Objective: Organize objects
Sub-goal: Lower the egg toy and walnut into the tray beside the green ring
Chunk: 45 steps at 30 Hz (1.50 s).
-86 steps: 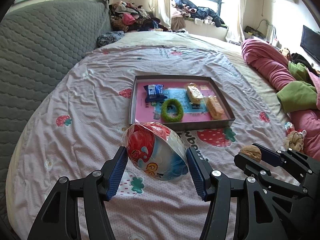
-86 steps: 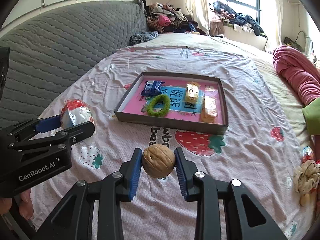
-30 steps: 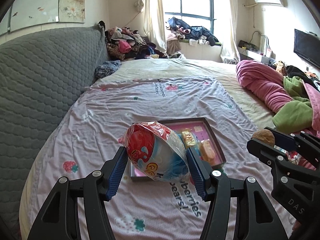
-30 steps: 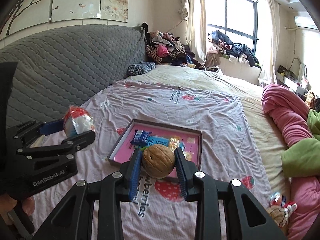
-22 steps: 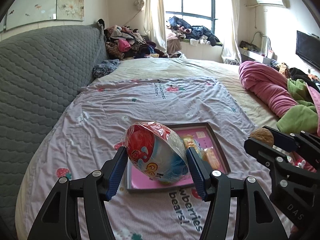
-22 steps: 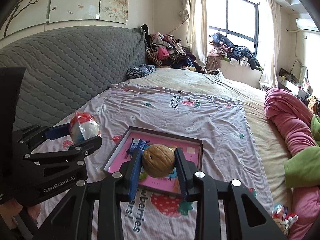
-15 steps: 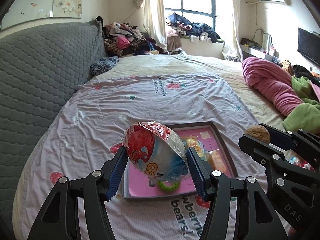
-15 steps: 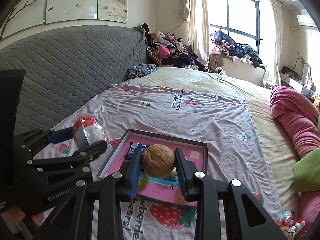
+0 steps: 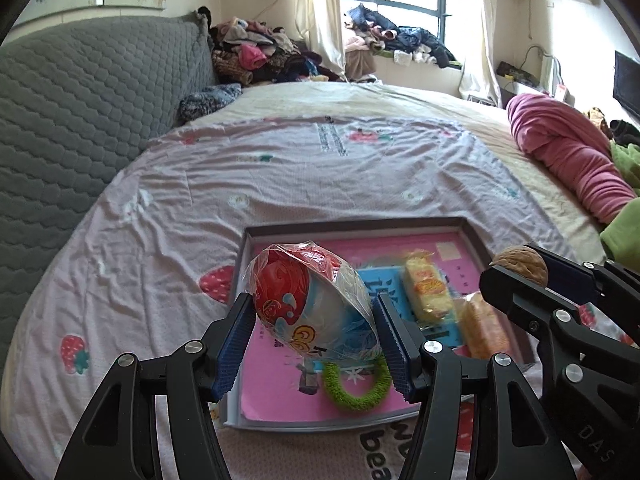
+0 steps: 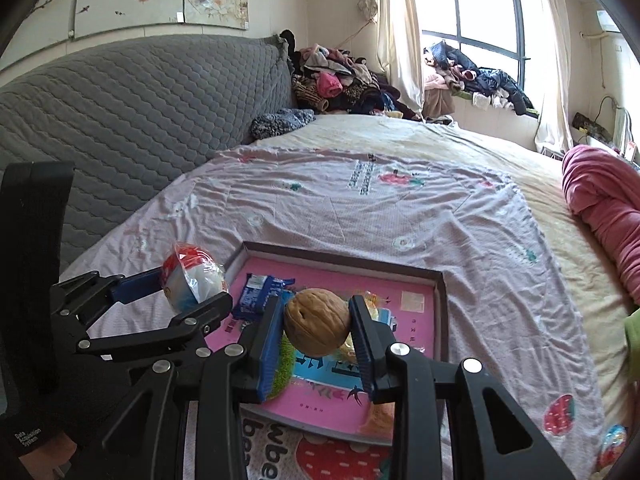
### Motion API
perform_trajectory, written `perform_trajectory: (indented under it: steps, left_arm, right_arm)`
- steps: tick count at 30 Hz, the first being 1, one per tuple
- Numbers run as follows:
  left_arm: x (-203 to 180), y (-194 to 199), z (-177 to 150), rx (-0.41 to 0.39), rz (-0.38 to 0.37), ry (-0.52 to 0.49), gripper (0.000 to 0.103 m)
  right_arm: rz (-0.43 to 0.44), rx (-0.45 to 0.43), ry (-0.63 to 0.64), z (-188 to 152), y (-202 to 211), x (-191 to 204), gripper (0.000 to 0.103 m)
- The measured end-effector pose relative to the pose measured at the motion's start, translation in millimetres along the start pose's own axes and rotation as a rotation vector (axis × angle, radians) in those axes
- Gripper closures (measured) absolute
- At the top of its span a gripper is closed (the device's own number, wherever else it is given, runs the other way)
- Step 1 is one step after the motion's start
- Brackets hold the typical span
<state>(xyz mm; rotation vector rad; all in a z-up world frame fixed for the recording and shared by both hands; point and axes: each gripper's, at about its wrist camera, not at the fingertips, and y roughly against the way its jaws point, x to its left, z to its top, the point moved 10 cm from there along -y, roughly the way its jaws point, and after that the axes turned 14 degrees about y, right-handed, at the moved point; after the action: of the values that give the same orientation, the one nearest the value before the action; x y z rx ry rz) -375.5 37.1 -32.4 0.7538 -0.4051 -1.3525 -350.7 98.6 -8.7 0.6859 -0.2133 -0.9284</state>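
Observation:
My left gripper (image 9: 316, 340) is shut on a plastic-wrapped red, white and blue ball (image 9: 312, 306), held above the left part of a shallow grey tray with a pink floor (image 9: 276, 392). My right gripper (image 10: 316, 336) is shut on a walnut (image 10: 316, 322), held above the same tray (image 10: 416, 328). In the tray lie a green fuzzy ring (image 9: 356, 386), two wrapped yellow cakes (image 9: 426, 292) and a blue snack packet (image 10: 260, 292). The walnut shows in the left wrist view (image 9: 520, 262), the ball in the right wrist view (image 10: 192, 276).
The tray lies on a bed with a strawberry-print sheet (image 9: 320, 168). A grey quilted headboard (image 9: 80, 92) runs along the left. A rolled pink blanket (image 9: 568, 156) and green cloth (image 9: 624, 232) lie at the right. Clothes are piled at the far end.
Both grippers have moved forward from the bed's near side and lowered over the tray, each still holding its object. The tray now lies directly beneath them.

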Motion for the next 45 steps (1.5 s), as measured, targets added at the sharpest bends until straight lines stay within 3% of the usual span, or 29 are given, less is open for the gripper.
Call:
perform_trajectory:
  steps: [16, 45]
  left_arm:
    - [27.5, -57.7, -30.8, 0.043, 0.039, 0.014, 0.040]
    - [42.8, -75.6, -39.6, 0.058, 0.039, 0.025, 0.040]
  right_arm:
    - [0.018, 0.055, -0.013, -42.2, -49.0, 1.3, 0.069]
    - [0.029, 0.132, 0.021, -68.0, -77.2, 9.4, 0.069]
